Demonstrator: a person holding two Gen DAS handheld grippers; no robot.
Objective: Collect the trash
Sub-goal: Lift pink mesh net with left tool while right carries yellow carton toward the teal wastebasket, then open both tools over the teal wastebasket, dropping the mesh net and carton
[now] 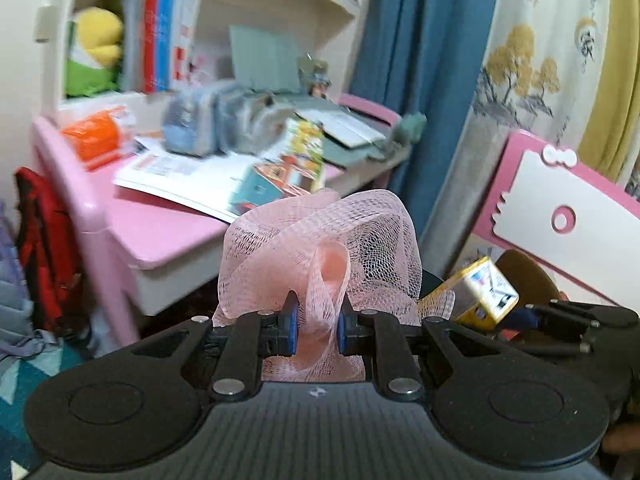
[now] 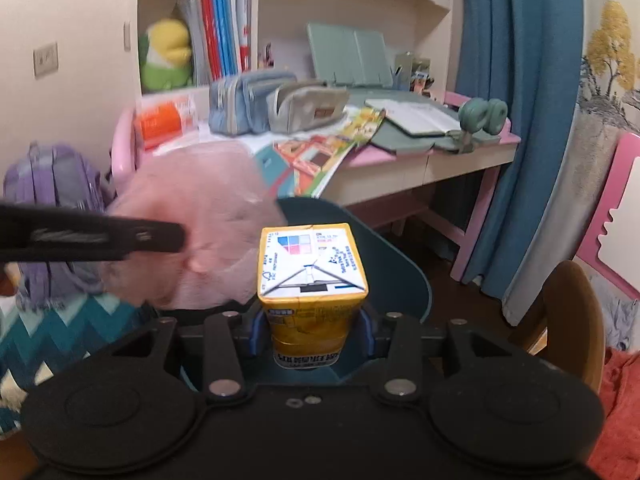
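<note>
My left gripper (image 1: 316,320) is shut on a pink mesh net (image 1: 320,236), a crumpled foam fruit wrap, held up in the air in front of the pink desk. The net shows blurred in the right wrist view (image 2: 192,224) beside the left gripper's black arm (image 2: 92,238). My right gripper (image 2: 312,332) is shut on a yellow drink carton (image 2: 312,280), held upright above a dark teal bin (image 2: 392,264). The carton also shows in the left wrist view (image 1: 480,294), just right of the net.
A pink desk (image 2: 404,156) holds open books, two pencil cases (image 2: 276,104), an orange pack and green headphones (image 2: 480,116). Shelves with books stand behind. A purple backpack (image 2: 52,196) is at the left, a blue curtain (image 2: 516,100) and a pink chair (image 1: 560,216) at the right.
</note>
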